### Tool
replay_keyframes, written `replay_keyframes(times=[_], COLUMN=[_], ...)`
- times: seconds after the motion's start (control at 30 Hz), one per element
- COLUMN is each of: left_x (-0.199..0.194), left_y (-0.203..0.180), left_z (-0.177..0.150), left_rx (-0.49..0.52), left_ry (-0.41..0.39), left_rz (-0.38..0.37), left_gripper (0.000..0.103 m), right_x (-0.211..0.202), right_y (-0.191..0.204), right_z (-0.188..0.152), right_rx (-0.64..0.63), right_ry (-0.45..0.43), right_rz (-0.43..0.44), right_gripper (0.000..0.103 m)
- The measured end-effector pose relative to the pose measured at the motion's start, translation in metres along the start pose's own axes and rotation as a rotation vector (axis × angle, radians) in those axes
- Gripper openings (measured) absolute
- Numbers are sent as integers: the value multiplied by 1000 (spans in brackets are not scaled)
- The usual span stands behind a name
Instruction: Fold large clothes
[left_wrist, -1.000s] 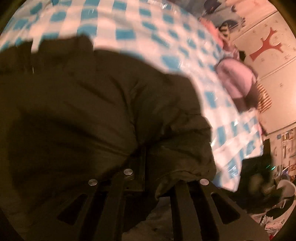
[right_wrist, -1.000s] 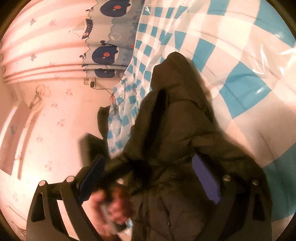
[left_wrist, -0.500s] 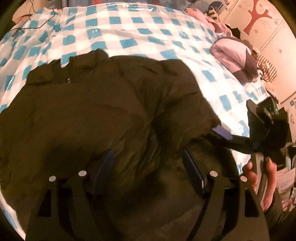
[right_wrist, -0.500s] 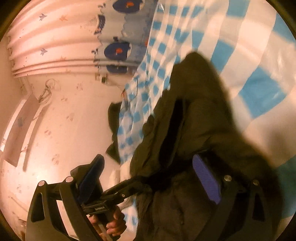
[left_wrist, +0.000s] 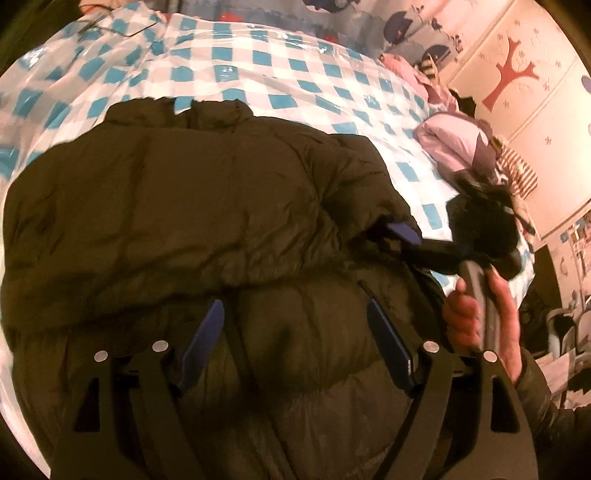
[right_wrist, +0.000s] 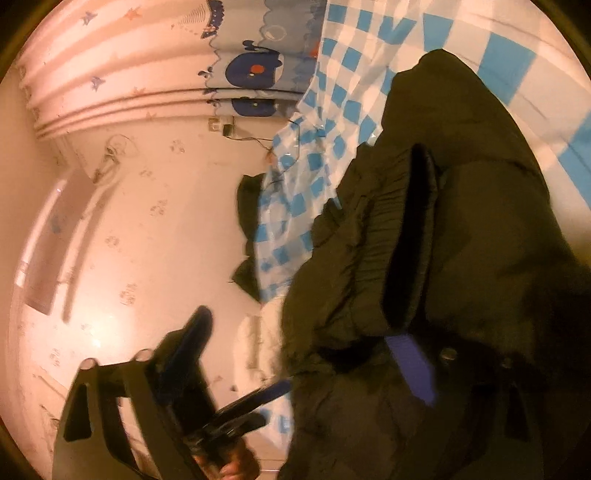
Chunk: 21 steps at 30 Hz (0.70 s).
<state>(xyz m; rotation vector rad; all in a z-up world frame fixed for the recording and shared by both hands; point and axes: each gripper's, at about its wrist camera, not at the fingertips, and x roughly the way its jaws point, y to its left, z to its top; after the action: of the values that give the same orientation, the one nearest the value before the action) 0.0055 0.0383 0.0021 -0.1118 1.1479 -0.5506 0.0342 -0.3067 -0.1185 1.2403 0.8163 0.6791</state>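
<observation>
One fold of the jacket (left_wrist: 207, 221) was judged made and more left; the left gripper (left_wrist: 295, 332) was spread, while the right gripper (left_wrist: 402, 232) could not be told.

Dark jacket (left_wrist: 207, 221) — checkered bedspread (left_wrist: 288, 74) beneath

The jacket (left_wrist: 207, 221) runs off the frame beneath the left hand-held gripper (left_wrist: 295, 314); the right hand-held gripper's (right_wrist: 295, 347) fingers are motion-blurred.
</observation>
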Motion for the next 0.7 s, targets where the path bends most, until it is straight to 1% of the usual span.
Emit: replay_keyframes(times=[0.07, 0.13, 0.17, 0.23, 0.3, 0.37, 0.43, 0.47, 0.5, 0.57, 0.63, 0.7], left_x=[-4, -6, -10, -19, -31, -40, -47, -48, -48, -45, -34, -18], left_y=[5, 5, 8, 13, 23, 35, 53, 62, 70, 87, 104, 120], left_z=[-9, -12, -14, -18, -17, -13, -6, -3, 1, 5, 7, 9], left_rx=[-9, -4, 0, 6, -3, -30, -80, -107, -134, -184, -235, -282], left_ry=[-1, -2, -6, -19, -48, -81, -120, -136, -149, -167, -164, -140], left_rz=[10, 33, 43, 57, 63, 63, 68, 65, 60, 41, 48, 62], left_gripper=[77, 77, 77, 77, 77, 79, 79, 80, 80, 81, 82, 82], right_x=[6, 9, 9, 4, -4, -14, -24, -29, -30, -27, -22, -26], right_y=[-9, -10, -7, 17, 41, 62, 70, 66, 60, 30, -3, -19], right_z=[7, 10, 10, 8, 6, 4, 4, 6, 8, 17, 20, 18], right_rx=[26, 4, -23, -141, -246, -340, -382, -380, -362, -252, -134, -64], right_ry=[-3, -26, -32, -63, -99, -146, -188, -211, -214, -184, -140, -155], right_rz=[-25, -57, -73, -114, -119, -138, -166, -192, -214, -267, -297, -307], right_gripper=[35, 21, 19, 17, 16, 16, 16, 16, 16, 16, 16, 17])
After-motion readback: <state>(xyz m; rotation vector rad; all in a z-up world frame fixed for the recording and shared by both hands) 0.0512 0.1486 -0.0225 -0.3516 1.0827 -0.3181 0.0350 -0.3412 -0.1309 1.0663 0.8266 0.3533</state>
